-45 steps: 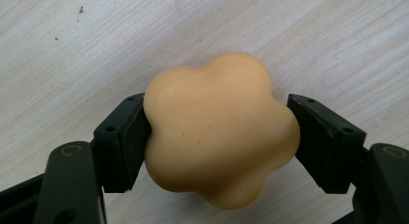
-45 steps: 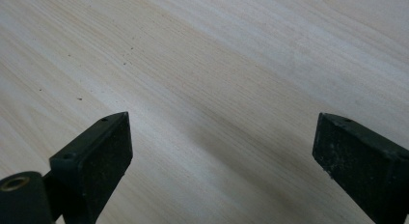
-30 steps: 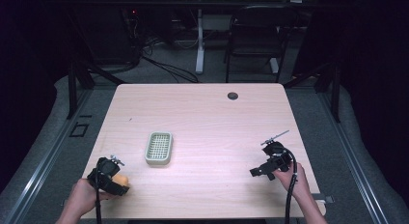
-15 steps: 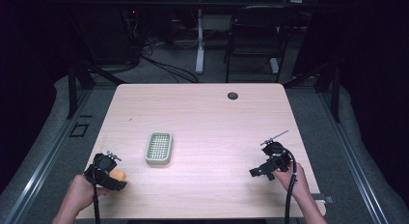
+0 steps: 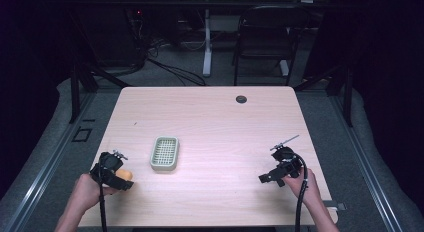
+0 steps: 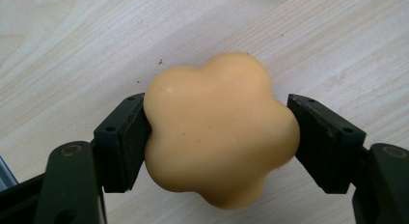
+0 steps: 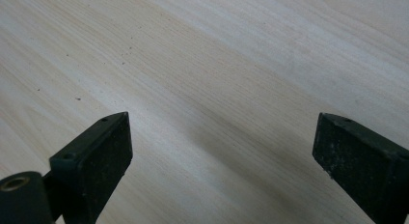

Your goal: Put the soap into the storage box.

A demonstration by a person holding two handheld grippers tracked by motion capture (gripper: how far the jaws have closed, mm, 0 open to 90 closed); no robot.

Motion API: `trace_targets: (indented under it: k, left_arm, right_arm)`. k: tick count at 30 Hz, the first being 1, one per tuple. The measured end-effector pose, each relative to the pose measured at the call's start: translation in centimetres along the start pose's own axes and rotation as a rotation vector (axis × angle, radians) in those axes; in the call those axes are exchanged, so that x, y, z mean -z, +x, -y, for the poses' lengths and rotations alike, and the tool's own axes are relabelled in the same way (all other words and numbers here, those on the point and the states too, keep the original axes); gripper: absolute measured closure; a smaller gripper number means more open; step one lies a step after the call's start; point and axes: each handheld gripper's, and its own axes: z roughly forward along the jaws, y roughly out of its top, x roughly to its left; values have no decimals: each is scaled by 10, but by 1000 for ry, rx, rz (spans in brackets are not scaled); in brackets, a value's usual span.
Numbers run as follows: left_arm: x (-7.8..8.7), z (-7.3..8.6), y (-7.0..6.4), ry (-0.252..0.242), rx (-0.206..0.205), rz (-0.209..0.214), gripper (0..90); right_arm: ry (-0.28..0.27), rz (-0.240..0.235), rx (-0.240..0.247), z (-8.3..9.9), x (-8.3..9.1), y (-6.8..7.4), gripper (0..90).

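Note:
A pale orange, flower-shaped lump (image 6: 219, 108), smooth like soap, sits between the two black jaws of my left gripper (image 6: 217, 137). Both pads press its sides, so the gripper is shut on it just above the wood. In the high view that gripper (image 5: 119, 178) is at the table's near left corner, with the orange lump (image 5: 125, 174) at its tip. My right gripper (image 5: 266, 178) hovers near the front right of the table. Its jaws stand wide open (image 7: 222, 147) over bare wood, with nothing between them.
A small pale green slotted tray (image 5: 165, 153) lies just right of and beyond the left gripper. A dark round grommet (image 5: 241, 99) sits near the table's far edge. Chairs, desk legs and cables stand on the floor behind the wooden table (image 5: 215, 127).
The left gripper with the orange lump has shifted slightly away from the near edge. The right gripper has stayed where it was.

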Motion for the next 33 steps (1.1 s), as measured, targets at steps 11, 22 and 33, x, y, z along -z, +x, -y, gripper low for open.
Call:
trace_targets:
  k: [11,22,33]
  left_arm:
    - [1,-11,9,-8,5,0,268]
    - [-5,-27,17,4,8,12,268]
    - [-2,-38,24,-15,10,25,268]
  right_arm:
    - [1,-1,0,0,0,0,64]
    - [-8,0,-7,0,-1,0,64]
    - [16,8,12,0,1,-1,64]
